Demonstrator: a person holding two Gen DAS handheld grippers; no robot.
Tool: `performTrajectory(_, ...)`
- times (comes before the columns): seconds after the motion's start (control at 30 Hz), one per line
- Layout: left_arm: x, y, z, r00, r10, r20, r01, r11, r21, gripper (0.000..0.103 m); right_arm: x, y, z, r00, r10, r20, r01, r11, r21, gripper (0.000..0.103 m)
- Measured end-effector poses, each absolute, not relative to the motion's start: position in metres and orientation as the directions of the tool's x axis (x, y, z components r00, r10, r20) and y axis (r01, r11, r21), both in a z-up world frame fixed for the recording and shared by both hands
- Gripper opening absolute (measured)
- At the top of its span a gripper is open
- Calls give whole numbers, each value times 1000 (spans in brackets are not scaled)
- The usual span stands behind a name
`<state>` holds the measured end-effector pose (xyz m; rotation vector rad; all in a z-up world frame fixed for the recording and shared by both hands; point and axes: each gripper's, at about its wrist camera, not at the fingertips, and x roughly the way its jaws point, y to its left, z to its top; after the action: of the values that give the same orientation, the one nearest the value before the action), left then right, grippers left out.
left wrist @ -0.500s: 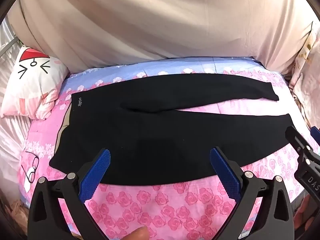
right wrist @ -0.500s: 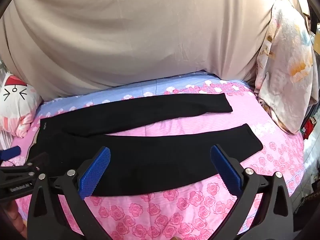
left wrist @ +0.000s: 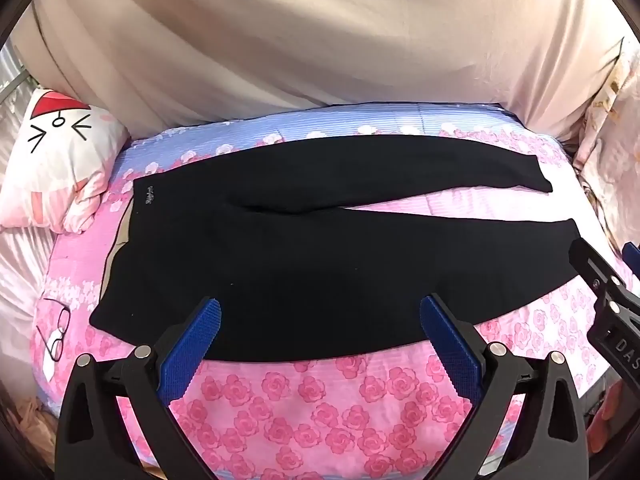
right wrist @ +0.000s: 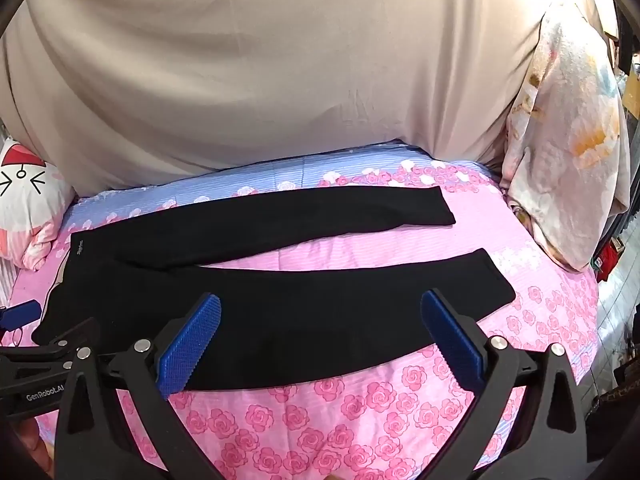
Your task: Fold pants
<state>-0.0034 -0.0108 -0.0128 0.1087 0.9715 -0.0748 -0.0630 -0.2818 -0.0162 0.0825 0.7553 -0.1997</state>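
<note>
Long black knit pants (left wrist: pixel 320 264) lie flat on the pink rose-print bedsheet (left wrist: pixel 304 412), just ahead of both grippers, legs spread apart, waistband to the left. Left gripper (left wrist: pixel 320 340) wide, blue pads apart, nothing held, hovering over near hem edge. Right gripper (right wrist: pixel 320 336) also wide, empty, w/ the near leg between its fingers. White cartoon-face pillow (left wrist: pixel 56 160) far left.

A pink rose-print bedsheet (left wrist: pixel 320 412) with a blue far band covers the bed, a cartoon-face pillow (left wrist: pixel 56 160) lies at its left end, a beige curtain (right wrist: pixel 260 64) hangs behind, and floral fabric (right wrist: pixel 568 152) drapes at right.
</note>
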Motion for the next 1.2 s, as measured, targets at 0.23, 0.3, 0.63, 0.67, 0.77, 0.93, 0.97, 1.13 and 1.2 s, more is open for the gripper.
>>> performTrajectory(0.23,-1,-9,-9,574,-18,-818,112,992,56,98,-60,-280,-19,682,-190,-707,245,969,-24,98)
performTrajectory(0.3,1,-8,-9,571,-20,-821,105,993,49,98,-59,-279,-20,680,-190,-708,246,969,-23,98)
performTrajectory(0.63,4,-3,-9,568,-23,-823,94,995,37,98,-54,-274,-24,679,-120,-724,194,981,19,98)
performTrajectory(0.67,4,-2,-9,568,-30,-823,93,995,28,98,-54,-273,-24,680,-115,-724,188,982,21,98)
performTrajectory(0.77,4,-2,-8,571,-25,-821,87,996,30,98,-54,-269,-23,681,-111,-724,176,984,14,98)
performTrajectory(0.93,4,-1,-7,572,-20,-820,84,996,34,98,-53,-267,-23,684,-108,-721,167,986,11,98)
performTrajectory(0.97,4,-1,-7,572,-22,-820,85,996,32,98,-53,-267,-23,684,-107,-721,167,986,12,98)
performTrajectory(1.13,5,-1,-6,574,-19,-819,81,996,33,98,-52,-266,-22,684,-104,-722,163,987,12,98)
performTrajectory(1.2,5,-1,-6,573,-19,-820,81,996,33,98,-50,-265,-22,684,-104,-722,160,987,9,98)
